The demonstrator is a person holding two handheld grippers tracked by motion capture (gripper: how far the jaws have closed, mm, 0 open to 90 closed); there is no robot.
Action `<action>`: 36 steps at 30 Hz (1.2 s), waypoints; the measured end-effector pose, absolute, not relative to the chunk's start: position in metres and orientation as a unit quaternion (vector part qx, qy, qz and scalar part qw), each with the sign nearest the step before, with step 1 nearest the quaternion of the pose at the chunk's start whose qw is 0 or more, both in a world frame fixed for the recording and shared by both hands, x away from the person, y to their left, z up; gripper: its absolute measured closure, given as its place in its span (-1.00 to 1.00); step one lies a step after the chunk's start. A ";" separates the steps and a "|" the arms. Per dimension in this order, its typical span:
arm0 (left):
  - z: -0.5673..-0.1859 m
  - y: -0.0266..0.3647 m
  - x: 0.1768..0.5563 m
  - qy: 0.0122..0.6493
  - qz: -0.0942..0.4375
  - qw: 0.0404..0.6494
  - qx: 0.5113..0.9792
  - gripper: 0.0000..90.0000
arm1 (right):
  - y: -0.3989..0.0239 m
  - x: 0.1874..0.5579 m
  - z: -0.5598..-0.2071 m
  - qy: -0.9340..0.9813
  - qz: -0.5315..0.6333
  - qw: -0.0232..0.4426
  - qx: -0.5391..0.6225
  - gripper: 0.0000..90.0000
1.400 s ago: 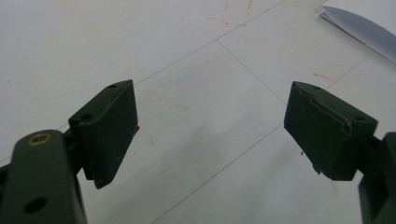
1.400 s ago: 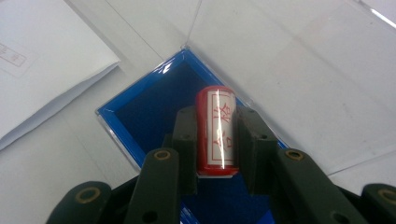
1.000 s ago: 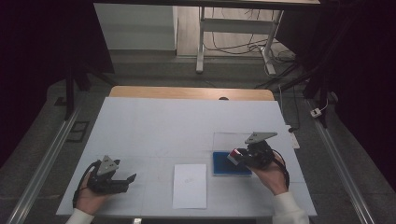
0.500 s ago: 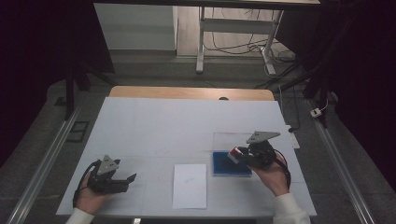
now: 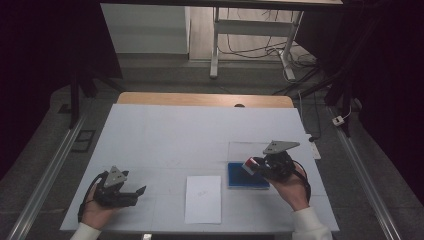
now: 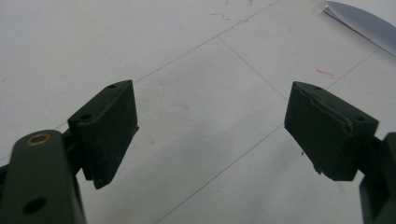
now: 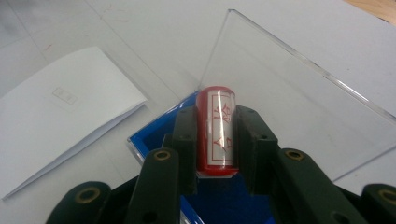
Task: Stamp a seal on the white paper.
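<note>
My right gripper is shut on a red cylinder with a white label printed in red. It holds the cylinder just above the near right part of a shallow blue box. In the right gripper view the cylinder sits pinched between both black pads, and the blue box lies under it. The box's clear lid stands open behind. My left gripper rests low at the table's near left, open, with bare white table between its pads.
A white folded sheet of paper lies near the front edge, left of the blue box, and its corner also shows in the left gripper view. The white tabletop stretches back to a wooden strip at its far edge.
</note>
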State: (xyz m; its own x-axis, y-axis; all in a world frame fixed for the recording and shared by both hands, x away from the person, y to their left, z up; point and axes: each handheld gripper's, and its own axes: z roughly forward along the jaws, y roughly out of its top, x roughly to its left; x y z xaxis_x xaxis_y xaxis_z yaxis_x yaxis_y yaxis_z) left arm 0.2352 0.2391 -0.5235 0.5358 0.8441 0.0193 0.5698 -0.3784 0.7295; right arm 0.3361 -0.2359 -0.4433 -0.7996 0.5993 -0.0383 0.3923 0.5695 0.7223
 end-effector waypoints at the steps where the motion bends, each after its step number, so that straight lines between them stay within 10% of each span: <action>1: -0.524 0.239 0.235 0.439 0.199 0.344 0.806 -0.61 | -0.233 0.335 -0.443 0.877 0.363 0.140 0.283 0.56; 36: -0.523 0.238 0.235 0.437 0.198 0.345 0.807 -0.60 | -0.190 0.317 -0.439 0.888 0.387 0.099 0.229 0.56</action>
State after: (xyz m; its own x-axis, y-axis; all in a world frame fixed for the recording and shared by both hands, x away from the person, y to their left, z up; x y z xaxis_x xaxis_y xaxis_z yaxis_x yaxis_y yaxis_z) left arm 0.2353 0.2379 -0.5232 0.5398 0.8416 0.0182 0.5675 -0.3799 0.7305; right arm 0.3168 -0.1897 -0.4392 -0.8754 0.4834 0.0024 0.3305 0.5949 0.7327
